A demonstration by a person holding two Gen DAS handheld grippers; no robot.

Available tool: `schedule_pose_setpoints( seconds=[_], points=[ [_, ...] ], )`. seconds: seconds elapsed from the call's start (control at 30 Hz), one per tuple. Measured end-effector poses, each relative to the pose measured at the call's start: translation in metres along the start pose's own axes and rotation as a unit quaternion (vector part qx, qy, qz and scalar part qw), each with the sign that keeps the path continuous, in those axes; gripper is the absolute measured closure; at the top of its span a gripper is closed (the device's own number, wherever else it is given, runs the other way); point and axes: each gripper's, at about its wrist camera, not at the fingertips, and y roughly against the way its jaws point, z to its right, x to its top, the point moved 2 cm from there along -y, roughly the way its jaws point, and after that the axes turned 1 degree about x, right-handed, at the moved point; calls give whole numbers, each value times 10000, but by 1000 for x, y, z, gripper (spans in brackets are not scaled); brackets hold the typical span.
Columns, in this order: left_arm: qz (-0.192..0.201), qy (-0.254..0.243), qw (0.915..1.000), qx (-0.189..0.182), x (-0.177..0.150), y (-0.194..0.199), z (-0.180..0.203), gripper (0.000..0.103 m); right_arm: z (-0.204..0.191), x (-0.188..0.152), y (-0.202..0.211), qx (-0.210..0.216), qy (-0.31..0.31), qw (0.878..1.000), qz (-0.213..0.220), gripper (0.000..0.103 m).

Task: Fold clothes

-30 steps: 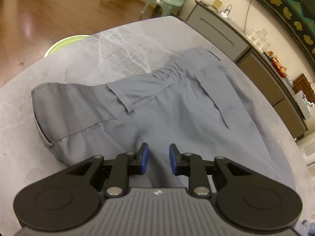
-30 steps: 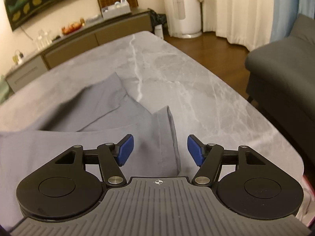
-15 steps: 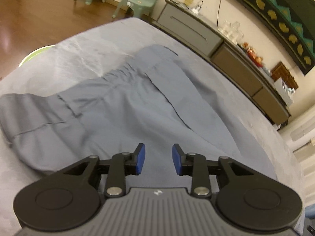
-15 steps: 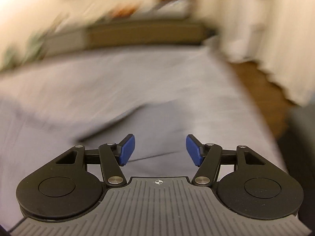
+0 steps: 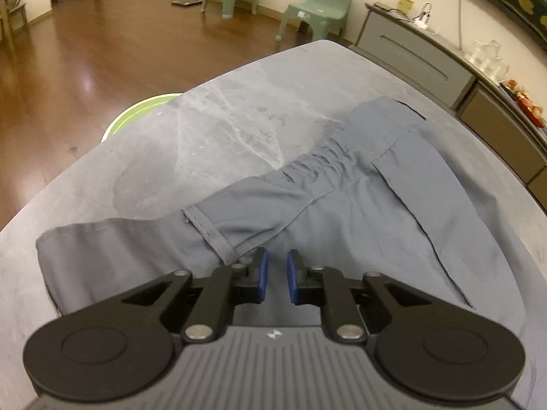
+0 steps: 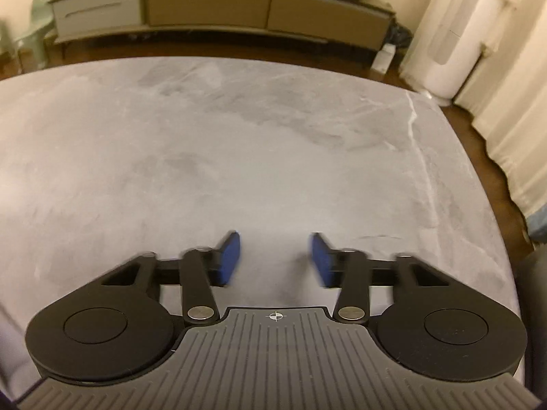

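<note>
Grey trousers lie spread on the grey marble table, waistband with elastic gathers and a belt loop facing the left wrist view. My left gripper hovers just over the cloth below the waistband, its blue pads a narrow gap apart with nothing between them. My right gripper is open and empty over bare table; no trousers show in the right wrist view.
A green round stool stands beside the table's left edge. Two green chairs and a long low cabinet stand along the wall. A white appliance and curtains are at the right. Wooden floor surrounds the table.
My right gripper has swung away from the trouser leg and now faces bare table. My left gripper has shifted back toward the waistband, and its pads have narrowed slightly.
</note>
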Motion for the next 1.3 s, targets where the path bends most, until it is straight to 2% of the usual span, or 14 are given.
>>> schedule_pose_setpoints(
  seconds=[0.03, 0.1, 0.2, 0.27, 0.4, 0.43, 0.5, 0.77, 0.83, 0.9, 1.07, 1.13, 1.17, 1.3],
  points=[
    [101, -202, 9996, -189, -1, 9, 11, 85, 4, -3, 17, 66, -44, 9998, 183, 64],
    [277, -751, 9939, -760, -5, 27, 41, 77, 3, -19, 54, 863, -82, 9952, 452, 48],
    [309, -2082, 9657, -1524, -12, 39, 105, 69, -15, -52, 82, 1888, 111, 9819, 42, 40],
    [287, -2956, 9396, -1704, -16, 36, 148, 69, -30, -67, 91, 1999, 212, 9795, -115, 40],
    [-60, -3754, 9107, -1723, -28, 1, 195, 69, -70, -69, 70, 1630, 762, 9810, -729, 44],
    [-68, -3832, 9093, -1623, -30, -8, 198, 70, -74, -66, 64, 1571, 830, 9811, -764, 38],
    [-50, -3765, 9162, -1372, -28, -20, 193, 70, -82, -59, 53, 1459, 957, 9812, -827, 29],
    [179, -2833, 9584, -305, 6, -34, 159, 70, -85, 1, 1, 987, 458, 9931, -447, 29],
    [227, -2743, 9613, -106, 9, -33, 156, 70, -76, 7, -7, 786, 284, 9958, -380, 29],
    [250, -2695, 9627, 31, 12, -30, 154, 70, -56, 5, 0, 682, 149, 9970, -341, 43],
    [254, -2862, 9578, -34, 14, -22, 158, 69, 4, -15, 33, 484, -179, 9986, -136, 46],
    [215, -2697, 9627, -80, 17, -29, 154, 69, 13, -34, 25, 421, 116, 9978, -507, 56],
    [203, -2623, 9647, -54, 18, -30, 153, 69, 20, -38, 22, 300, 123, 9984, -459, 45],
    [255, -2427, 9697, 102, 23, -21, 150, 68, 74, -46, 36, -343, -827, 9959, -157, 49]
  ],
)
